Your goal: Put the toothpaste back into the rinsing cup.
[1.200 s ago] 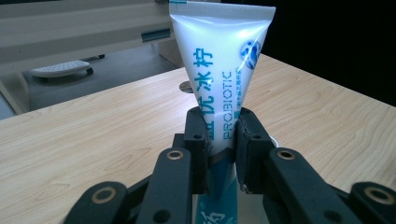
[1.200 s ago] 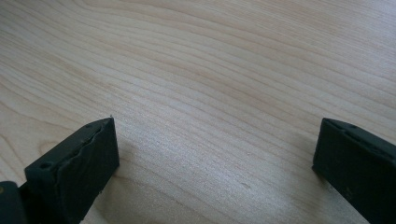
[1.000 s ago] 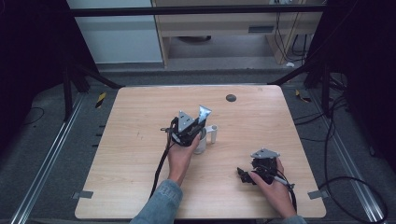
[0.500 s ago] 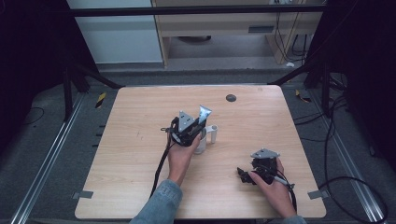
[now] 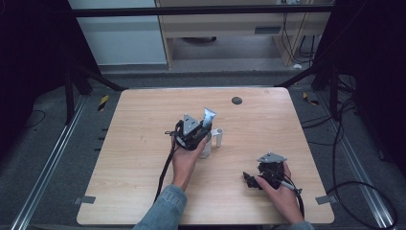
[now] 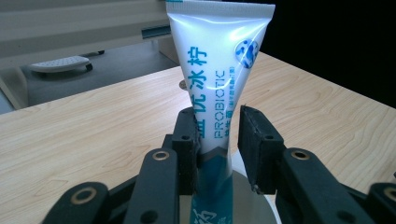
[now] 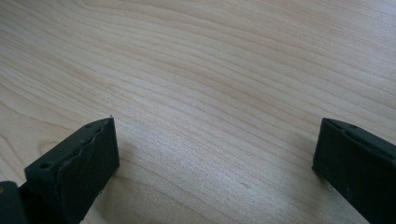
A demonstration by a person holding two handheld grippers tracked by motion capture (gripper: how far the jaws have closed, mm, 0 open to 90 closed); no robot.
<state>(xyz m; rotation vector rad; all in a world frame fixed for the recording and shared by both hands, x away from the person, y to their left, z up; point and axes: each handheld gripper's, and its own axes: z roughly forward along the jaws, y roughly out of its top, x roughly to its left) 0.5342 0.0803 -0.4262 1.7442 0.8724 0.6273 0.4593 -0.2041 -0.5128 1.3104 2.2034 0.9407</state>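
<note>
A white and teal plastic squeeze tube (image 6: 219,88) stands upright near the middle of the light wooden table (image 5: 139,143), its flat crimped end on top and its narrow part going down into a white cup with a handle (image 5: 214,140). The tube is glossy, with teal printing along its length where the word PROBIOTIC can be read, and a small round blue mark near the top; lower down its colour changes to darker teal.

The left gripper (image 6: 215,140) is around the lower part of this tube. Its jaws have just been opening: in the left gripper view the left pad lies against the tube, while the right pad stands a little apart from it with a thin gap, so the grip is loosened. The tube is between the jaws but not pressed.

The right gripper (image 5: 253,180) rests near the front right corner of the table, well apart from the cup. Its jaws are spread wide, with nothing between them, only bare wood.

A small dark round spot (image 5: 236,100) lies close to the far edge. The left half of the table is free, and there is also free surface between the cup and the far edge and toward the right edge
</note>
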